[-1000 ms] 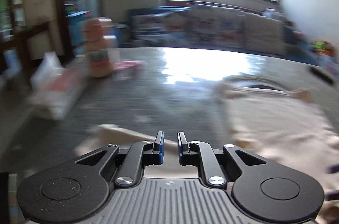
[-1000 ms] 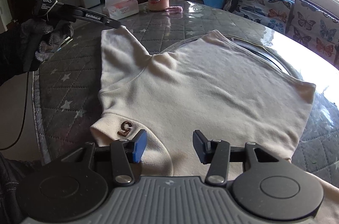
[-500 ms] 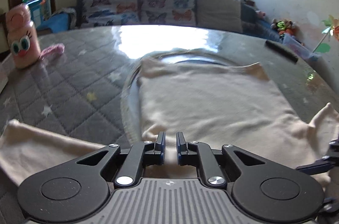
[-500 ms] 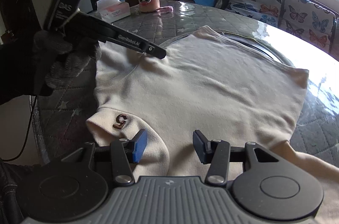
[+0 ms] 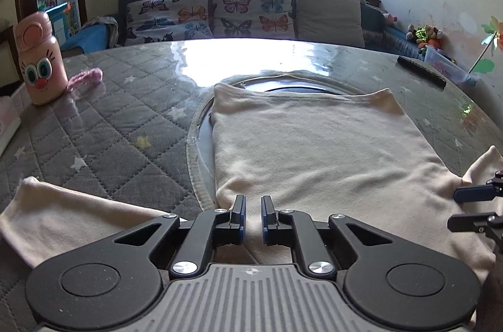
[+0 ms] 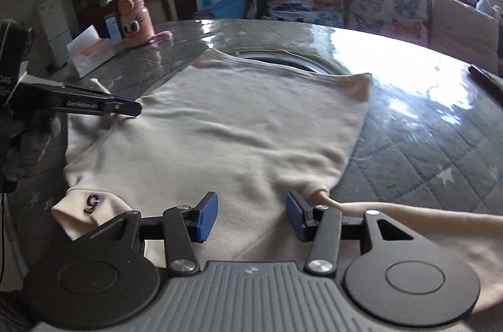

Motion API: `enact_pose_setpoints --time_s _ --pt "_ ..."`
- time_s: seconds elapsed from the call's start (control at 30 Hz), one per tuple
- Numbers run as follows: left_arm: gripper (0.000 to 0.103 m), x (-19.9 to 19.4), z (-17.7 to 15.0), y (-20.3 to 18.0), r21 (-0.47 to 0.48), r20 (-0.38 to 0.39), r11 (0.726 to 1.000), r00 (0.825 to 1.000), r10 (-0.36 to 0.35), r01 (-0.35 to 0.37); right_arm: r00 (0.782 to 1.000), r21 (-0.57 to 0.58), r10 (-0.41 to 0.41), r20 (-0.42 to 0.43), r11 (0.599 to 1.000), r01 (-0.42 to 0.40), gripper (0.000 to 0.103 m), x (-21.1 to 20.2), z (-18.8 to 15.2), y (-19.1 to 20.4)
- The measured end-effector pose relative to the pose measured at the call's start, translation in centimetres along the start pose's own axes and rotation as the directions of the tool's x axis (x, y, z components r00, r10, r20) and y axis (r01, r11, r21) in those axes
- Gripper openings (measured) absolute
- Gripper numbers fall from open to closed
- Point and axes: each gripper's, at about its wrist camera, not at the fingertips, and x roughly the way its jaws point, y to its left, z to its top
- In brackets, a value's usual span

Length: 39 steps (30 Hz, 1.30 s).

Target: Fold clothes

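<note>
A cream shirt (image 5: 314, 149) lies flat on the quilted table (image 5: 119, 124), hem toward the far edge. The left gripper (image 5: 252, 214) hovers over its near part, jaws slightly apart. A pink bottle (image 5: 40, 61) stands near the left edge, the right gripper (image 5: 471, 207) at the right

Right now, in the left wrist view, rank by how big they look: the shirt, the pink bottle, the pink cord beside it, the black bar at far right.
1. shirt
2. pink bottle
3. black bar and pink cord: look alike, so unranked.
</note>
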Motion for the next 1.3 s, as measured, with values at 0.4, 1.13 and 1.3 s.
enact_pose_setpoints --time_s 0.4,1.13,1.3 --pt "0.049 -3.2 -1.3 -6.4 0.126 0.022 0.986 0.993 -0.112 0.108 0.996 0.085 -0.083 0.031 0.993 0.080 0.049 -3.9 -2.9 -1.4" --pt "0.059 -4.1 -5.7 -14.4 0.399 -0.033 0.901 0.985 -0.170 0.169 0.994 -0.034 -0.105 0.038 0.994 0.106 0.049 -5.3 -5.9 1.3" --pt "0.060 -4.1 -4.4 -15.2 0.395 -0.004 0.904 0.984 -0.178 0.165 0.993 0.030 -0.105 0.060 0.994 0.104 0.050 -7.0 -6.3 -0.1"
